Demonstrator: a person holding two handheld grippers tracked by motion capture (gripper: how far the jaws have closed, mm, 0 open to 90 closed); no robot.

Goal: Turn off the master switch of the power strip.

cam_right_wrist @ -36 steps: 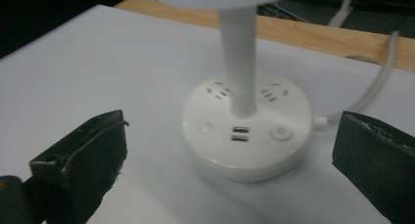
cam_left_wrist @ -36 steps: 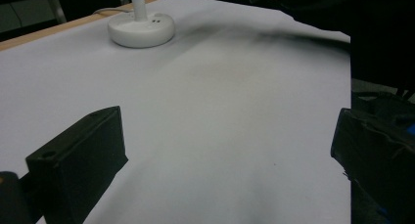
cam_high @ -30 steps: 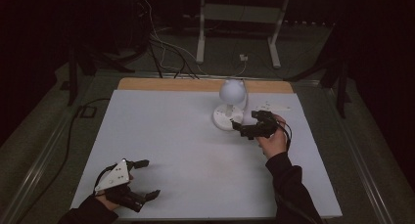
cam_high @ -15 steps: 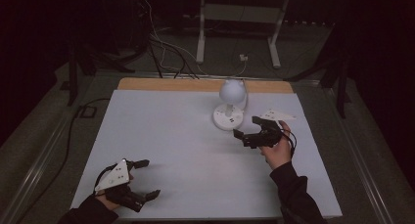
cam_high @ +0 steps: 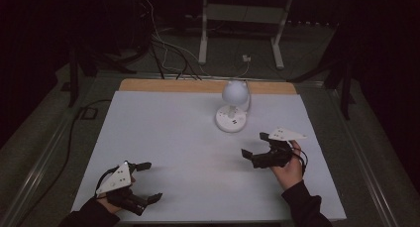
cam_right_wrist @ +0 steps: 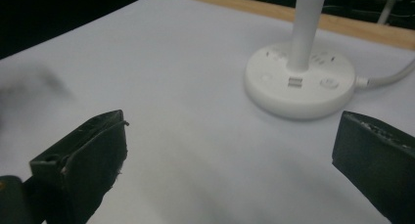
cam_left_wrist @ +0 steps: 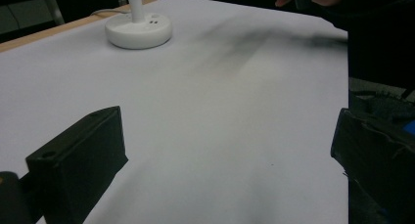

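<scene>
A white desk lamp (cam_high: 233,105) with a round head and a round base (cam_right_wrist: 299,79) stands on the white table top (cam_high: 173,138), toward the back and right of centre. My right gripper (cam_high: 253,144) hovers in front of the lamp and a little to its right, jaws open and empty, pointing left. In the right gripper view the lamp base lies just beyond the jaws, its cord (cam_right_wrist: 391,77) running off right. My left gripper (cam_high: 148,182) rests at the front left corner, open and empty. The lamp base (cam_left_wrist: 139,30) sits far off in the left gripper view.
A wooden strip (cam_high: 198,86) edges the table's far side. Behind it lie cables (cam_high: 168,53) on the floor and a white metal stand (cam_high: 242,24). A black cable (cam_high: 74,128) runs along the left side. The room around is dark.
My right gripper has pulled back from the lamp base, toward the front right of the table. The left gripper has stayed in place.
</scene>
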